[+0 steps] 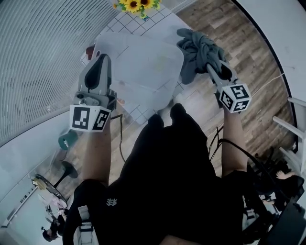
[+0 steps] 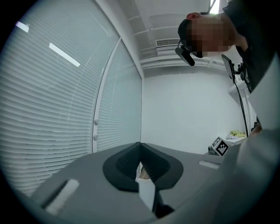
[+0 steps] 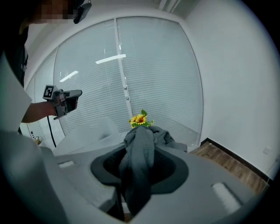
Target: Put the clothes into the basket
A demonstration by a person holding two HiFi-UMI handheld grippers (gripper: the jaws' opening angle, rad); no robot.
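Clothes (image 1: 200,48): grey bundle clamped in jaws of right gripper (image 1: 211,68)
Basket (image 1: 141,67): translucent, rim pinched by jaws of left gripper (image 1: 101,57)

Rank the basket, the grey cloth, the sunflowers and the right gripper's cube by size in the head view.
1. basket
2. cloth
3. cube and sunflowers look about alike: the cube is nearer the camera and the flowers are cut by the frame edge, so I leave them unranked.
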